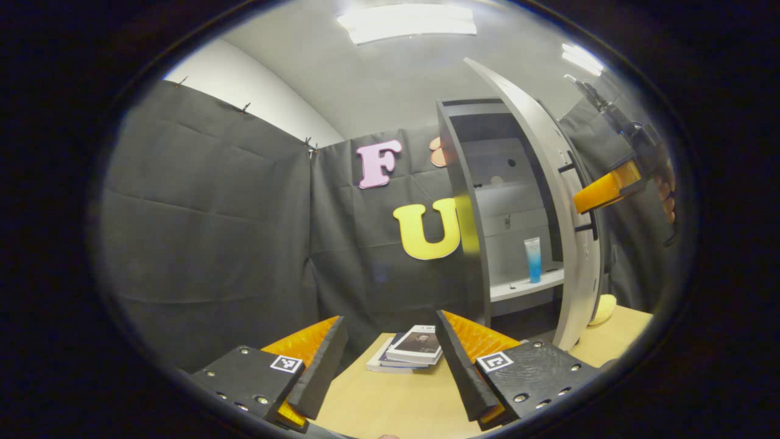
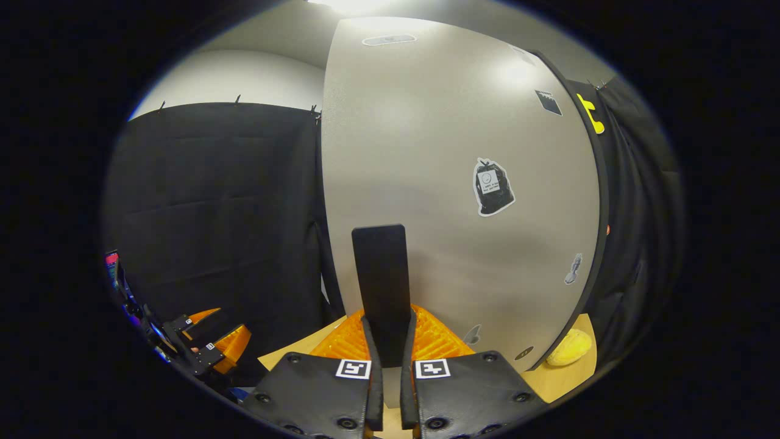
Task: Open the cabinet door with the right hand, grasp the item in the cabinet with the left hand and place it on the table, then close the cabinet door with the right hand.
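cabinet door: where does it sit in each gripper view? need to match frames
Left gripper view: cabinet door right of centre, swung open, seen nearly edge-on.
Right gripper view: cabinet door across the centre, outer face on, right claw shut on its handle.
Shared landmark: yellow object on the table by the door's lower corner.

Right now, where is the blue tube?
In the left gripper view, the blue tube stands upright on the white shelf inside the open cabinet, right of the yellow letter and just left of the cabinet door.
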### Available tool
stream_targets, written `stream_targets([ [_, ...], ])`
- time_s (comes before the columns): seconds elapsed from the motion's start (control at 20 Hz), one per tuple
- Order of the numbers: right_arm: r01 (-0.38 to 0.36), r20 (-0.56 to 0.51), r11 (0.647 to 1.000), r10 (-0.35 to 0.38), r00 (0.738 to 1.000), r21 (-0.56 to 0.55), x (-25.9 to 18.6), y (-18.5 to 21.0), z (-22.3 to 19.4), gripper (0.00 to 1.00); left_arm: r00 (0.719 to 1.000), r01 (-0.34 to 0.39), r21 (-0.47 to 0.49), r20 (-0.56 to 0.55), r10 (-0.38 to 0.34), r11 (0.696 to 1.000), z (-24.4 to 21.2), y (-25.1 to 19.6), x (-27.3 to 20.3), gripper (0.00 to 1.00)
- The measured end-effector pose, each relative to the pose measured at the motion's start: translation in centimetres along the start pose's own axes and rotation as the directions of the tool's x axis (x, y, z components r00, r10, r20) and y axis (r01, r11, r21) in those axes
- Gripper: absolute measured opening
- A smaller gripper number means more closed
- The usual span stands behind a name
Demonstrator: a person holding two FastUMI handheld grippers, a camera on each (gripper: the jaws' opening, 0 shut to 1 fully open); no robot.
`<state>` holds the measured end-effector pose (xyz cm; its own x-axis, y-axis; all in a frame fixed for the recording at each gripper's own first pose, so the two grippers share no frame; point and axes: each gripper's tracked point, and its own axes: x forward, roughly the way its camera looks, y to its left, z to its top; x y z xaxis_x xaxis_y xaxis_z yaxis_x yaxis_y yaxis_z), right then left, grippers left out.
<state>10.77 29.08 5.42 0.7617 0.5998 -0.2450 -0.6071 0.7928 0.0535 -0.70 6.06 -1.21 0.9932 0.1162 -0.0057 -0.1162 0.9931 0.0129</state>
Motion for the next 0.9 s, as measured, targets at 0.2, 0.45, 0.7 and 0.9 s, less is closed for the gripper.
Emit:
stream_targets([
  [0.2,-0.007,-0.004,1.0,0.006,1.0,-0.012,-2.5,-0.3,0.4,0.13,0.999,0.051,-0.016,0.008,-0.051,0.999,0.8,-3.2,1.2,0.89],
  [0.45,0.008,0.012,1.0,-0.008,1.0,0.0,-5.4,-2.1,0.5,0.13,0.991,0.131,-0.015,0.027,-0.13,0.991,1.8,-8.2,1.8,0.88],
  [0.7,0.029,0.015,1.0,-0.029,0.999,-0.003,-8.2,-3.5,0.1,0.12,0.98,0.195,-0.02,0.035,-0.194,0.981,2.4,-12.0,1.8,0.88],
  [0.9,0.061,0.012,0.998,-0.061,0.998,0.004,-10.3,-5.1,-0.2,0.12,0.974,0.224,-0.031,0.037,-0.223,0.974,2.8,-14.2,1.9,0.88],
])
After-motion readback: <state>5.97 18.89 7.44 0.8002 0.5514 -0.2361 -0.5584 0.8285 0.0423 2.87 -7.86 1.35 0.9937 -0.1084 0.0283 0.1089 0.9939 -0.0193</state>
